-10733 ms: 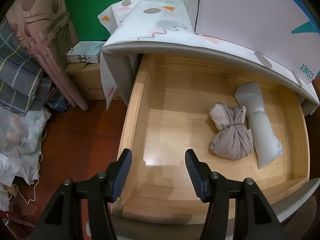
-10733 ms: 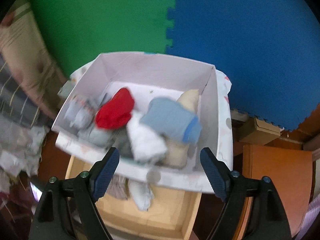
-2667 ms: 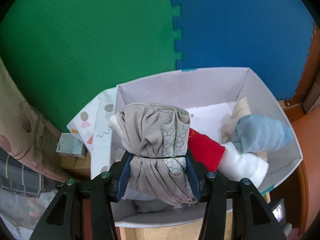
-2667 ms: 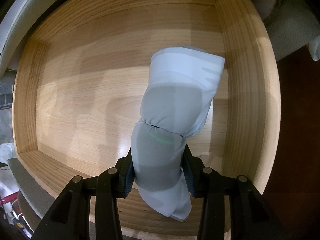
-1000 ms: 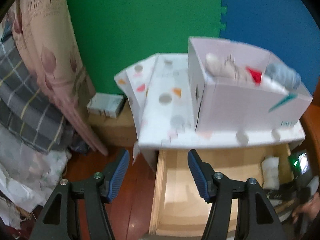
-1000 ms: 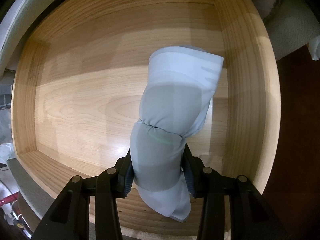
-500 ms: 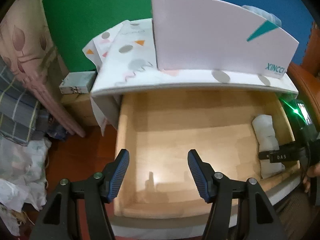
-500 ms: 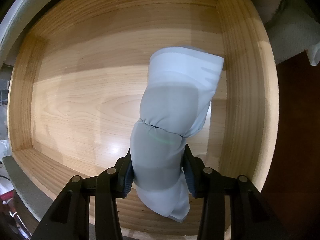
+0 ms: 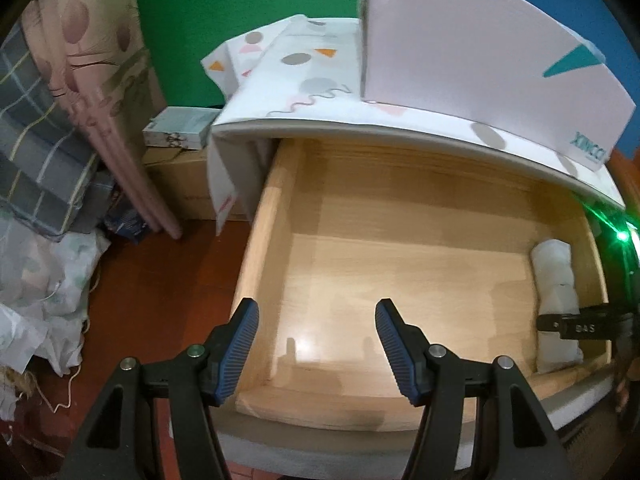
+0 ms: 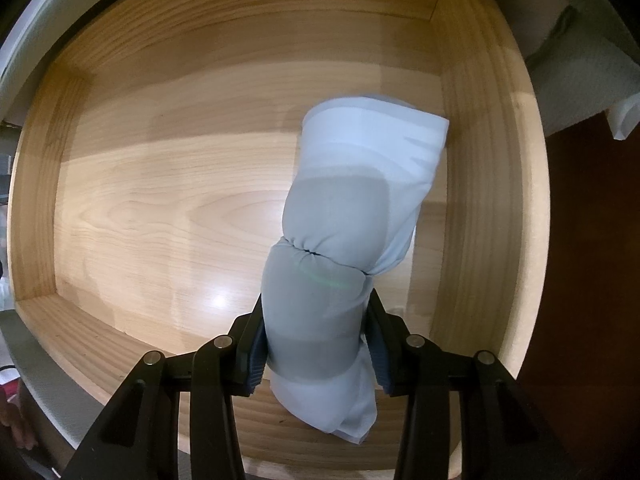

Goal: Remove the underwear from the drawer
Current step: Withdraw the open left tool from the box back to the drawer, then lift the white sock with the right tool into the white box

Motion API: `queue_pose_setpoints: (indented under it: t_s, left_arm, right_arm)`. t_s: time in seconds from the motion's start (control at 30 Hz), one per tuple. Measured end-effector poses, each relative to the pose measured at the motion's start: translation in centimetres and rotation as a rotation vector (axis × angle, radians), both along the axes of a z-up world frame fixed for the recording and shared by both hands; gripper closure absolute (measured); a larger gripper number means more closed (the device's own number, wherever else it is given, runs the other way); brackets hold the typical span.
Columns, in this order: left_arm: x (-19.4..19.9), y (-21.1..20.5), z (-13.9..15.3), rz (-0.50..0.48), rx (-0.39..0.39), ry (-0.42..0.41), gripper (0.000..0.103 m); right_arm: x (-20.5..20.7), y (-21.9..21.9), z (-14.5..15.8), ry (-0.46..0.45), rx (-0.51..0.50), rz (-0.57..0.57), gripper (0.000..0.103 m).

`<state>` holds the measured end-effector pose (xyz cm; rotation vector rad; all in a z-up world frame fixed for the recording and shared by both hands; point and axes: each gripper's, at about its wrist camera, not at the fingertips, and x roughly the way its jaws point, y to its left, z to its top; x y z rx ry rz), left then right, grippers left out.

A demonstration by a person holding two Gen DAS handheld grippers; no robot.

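Observation:
A rolled pale blue-white underwear bundle [image 10: 344, 248] lies along the right side of the open wooden drawer [image 10: 160, 208]. My right gripper [image 10: 316, 344] points straight down and is shut on the bundle's near half, pads pressing both its sides. In the left wrist view the same bundle [image 9: 554, 280] sits at the drawer's [image 9: 360, 272] far right with the right gripper [image 9: 576, 326] clamped across it. My left gripper [image 9: 316, 344] hovers open over the drawer's front left part, nothing between its fingers.
A white cardboard box [image 9: 480, 52] stands on the patterned cabinet top [image 9: 304, 80] above the drawer. To the left are a pink curtain [image 9: 92, 80], checked bedding [image 9: 36, 152], crumpled cloth [image 9: 40, 288], a small carton [image 9: 180, 132] and red-brown floor [image 9: 160, 288].
The left gripper has sunk from facing the box down toward the drawer's front, so the drawer fills more of its view. The right gripper stays shut on the bundle, shifted slightly.

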<state>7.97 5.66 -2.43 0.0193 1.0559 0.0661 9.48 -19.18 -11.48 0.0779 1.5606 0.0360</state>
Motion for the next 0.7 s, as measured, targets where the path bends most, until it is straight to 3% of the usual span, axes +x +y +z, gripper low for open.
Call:
queue_pose_setpoints:
  t_s: [0.33,0.7]
  left_arm:
    - [-0.5,1.4,-0.2,0.062,-0.042,-0.015,0.041]
    - [-0.6,3.2,-0.2,0.105,-0.126,-0.022,0.041]
  right_arm:
    - [-0.5,1.0,0.5,-0.021,-0.025,0.012,0.064]
    - [-2.7,2.0,2.7,-0.117,-0.012,0.036,0.067]
